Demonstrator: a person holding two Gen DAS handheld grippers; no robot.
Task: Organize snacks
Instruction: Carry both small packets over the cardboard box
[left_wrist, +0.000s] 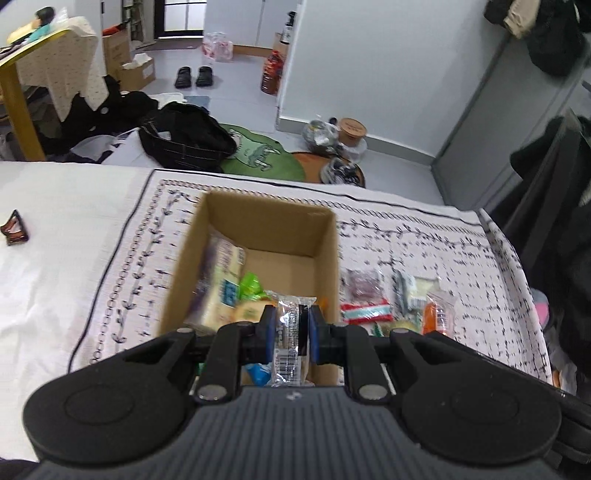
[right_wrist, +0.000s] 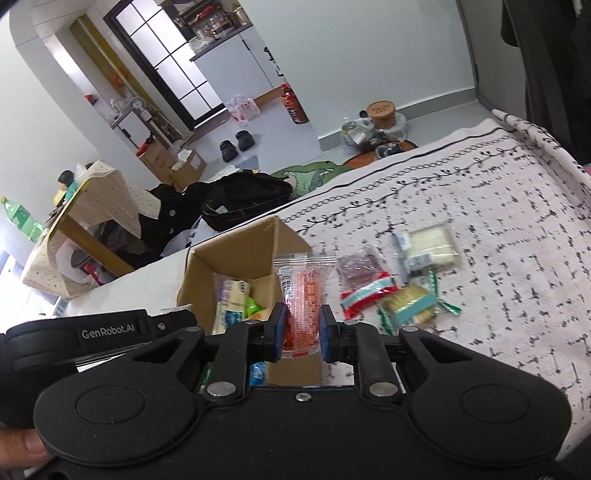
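Note:
An open cardboard box (left_wrist: 325, 236) (right_wrist: 201, 273) stands on the patterned cloth with several snack packets inside. My left gripper (left_wrist: 291, 328) is shut on a clear-wrapped snack bar (left_wrist: 290, 339) and holds it over the box's near end. My right gripper (right_wrist: 303, 328) is shut on an orange-red snack packet (right_wrist: 301, 295), held above the box's right wall. Loose snacks lie on the cloth right of the box: a purple packet (left_wrist: 364, 282) (right_wrist: 356, 267), a red-and-teal packet (left_wrist: 365, 312) (right_wrist: 364, 297), a white cake packet (right_wrist: 432, 245) and a round biscuit packet (right_wrist: 410, 302).
A small dark red wrapper (left_wrist: 14, 229) lies on the white cloth at far left. The left gripper's body (right_wrist: 107, 330) shows at the left of the right wrist view. Beyond the bed edge (left_wrist: 258, 173) the floor holds bags, shoes and boxes.

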